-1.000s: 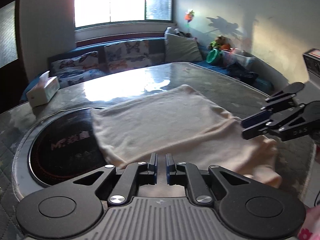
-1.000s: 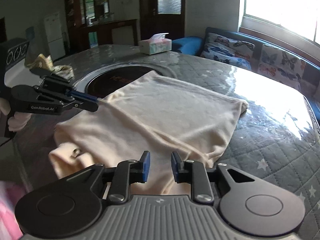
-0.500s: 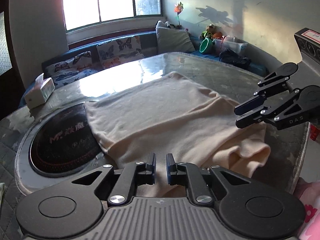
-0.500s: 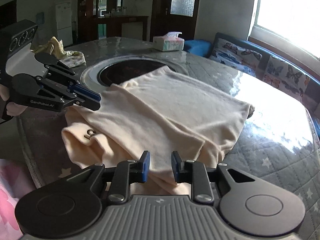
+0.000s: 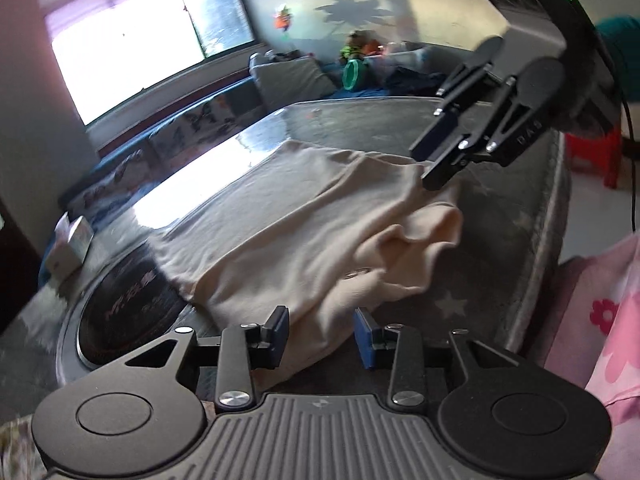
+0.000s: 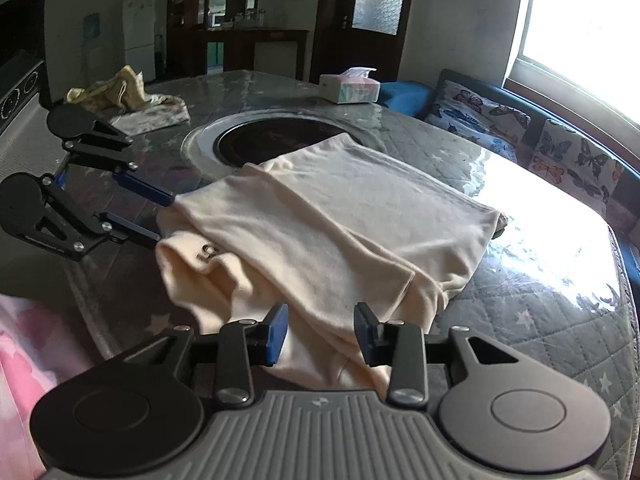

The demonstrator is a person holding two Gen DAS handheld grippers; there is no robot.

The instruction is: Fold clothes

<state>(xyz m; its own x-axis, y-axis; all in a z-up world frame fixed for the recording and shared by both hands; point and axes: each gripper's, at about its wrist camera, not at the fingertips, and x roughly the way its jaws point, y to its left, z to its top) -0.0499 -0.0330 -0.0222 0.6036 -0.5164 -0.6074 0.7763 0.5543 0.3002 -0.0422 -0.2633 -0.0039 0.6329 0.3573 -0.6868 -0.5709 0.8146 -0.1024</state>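
The left gripper (image 5: 322,330) has just been opening its jaws, and they now stand apart with the near edge of the cream garment (image 5: 304,216) lying slack between the blue pads, not pinched. The right gripper (image 6: 321,330) has just been opening too; its jaws are spread over the garment's nearest folded corner, the cloth loose between them and free of both pads. The garment lies part-folded on the quilted table (image 6: 560,320), one layer turned over another, with a bunched end carrying a small metal ring (image 6: 206,251) toward the person's side and the far edge draped a little over the round black cooktop (image 6: 260,144) sunk in the table. It looks light, soft and limp, likely to sag and slide apart when lifted, so I would judge the best hold to be at two corners of one edge, pinching all layers together rather than the top one alone. The clear glossy cover on the table may let the cloth slip rather than drag. Farther out, a tissue box (image 6: 350,87) sits beyond the cooktop and a heap of yellowish cloth (image 6: 124,98) lies at the table's far left, both well apart from the garment. Nothing stands in the way but the grippers themselves, which work close together.
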